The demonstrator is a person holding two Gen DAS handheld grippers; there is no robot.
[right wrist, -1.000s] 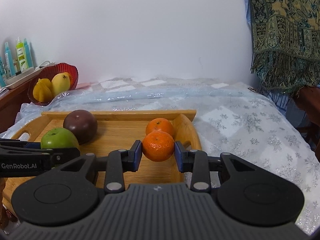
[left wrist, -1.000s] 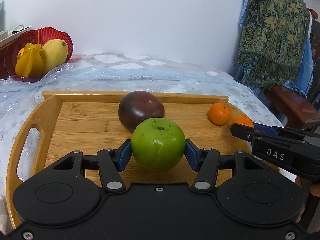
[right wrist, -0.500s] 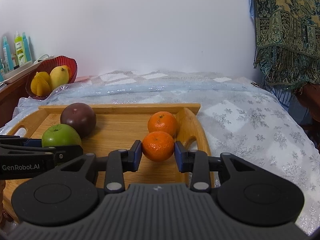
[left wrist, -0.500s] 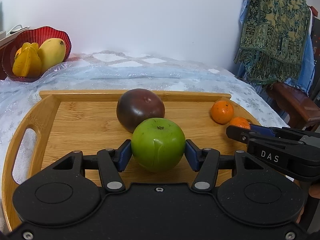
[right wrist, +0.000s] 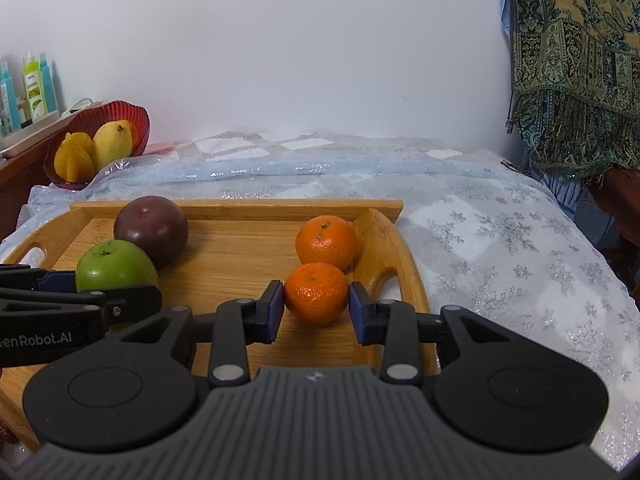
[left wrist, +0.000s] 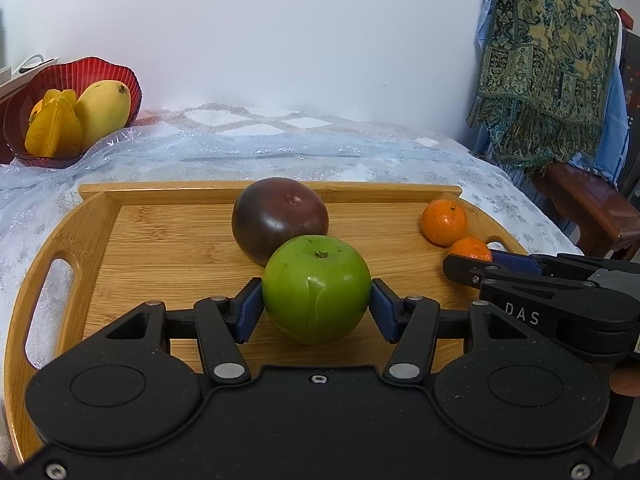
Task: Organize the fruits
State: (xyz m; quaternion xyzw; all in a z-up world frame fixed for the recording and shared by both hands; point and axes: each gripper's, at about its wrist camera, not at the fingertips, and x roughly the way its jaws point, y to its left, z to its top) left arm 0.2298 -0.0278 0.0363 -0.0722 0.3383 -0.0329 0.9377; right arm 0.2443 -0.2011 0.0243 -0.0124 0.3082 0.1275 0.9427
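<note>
A wooden tray [left wrist: 160, 248] lies on the table and also shows in the right wrist view [right wrist: 240, 248]. My left gripper [left wrist: 317, 310] is shut on a green apple [left wrist: 316, 300], which sits low on the tray in front of a dark purple fruit [left wrist: 280, 216]. My right gripper [right wrist: 317, 310] stands around a tangerine [right wrist: 316, 292] resting on the tray; its right pad shows a small gap. A second tangerine [right wrist: 326, 240] lies just behind it by the right handle. The right gripper also shows in the left wrist view [left wrist: 472, 270].
A red bowl [left wrist: 116, 76] with a mango [left wrist: 102, 110] and a starfruit [left wrist: 54, 128] stands at the back left. A patterned shawl [left wrist: 548, 60] hangs on a chair at the right. Bottles [right wrist: 36, 88] stand on a shelf at the far left. A sparkly cloth [right wrist: 500, 240] covers the table.
Both grippers have come lower toward the tray with their fruit. The right pads have eased apart from the tangerine, which now rests on the tray.
</note>
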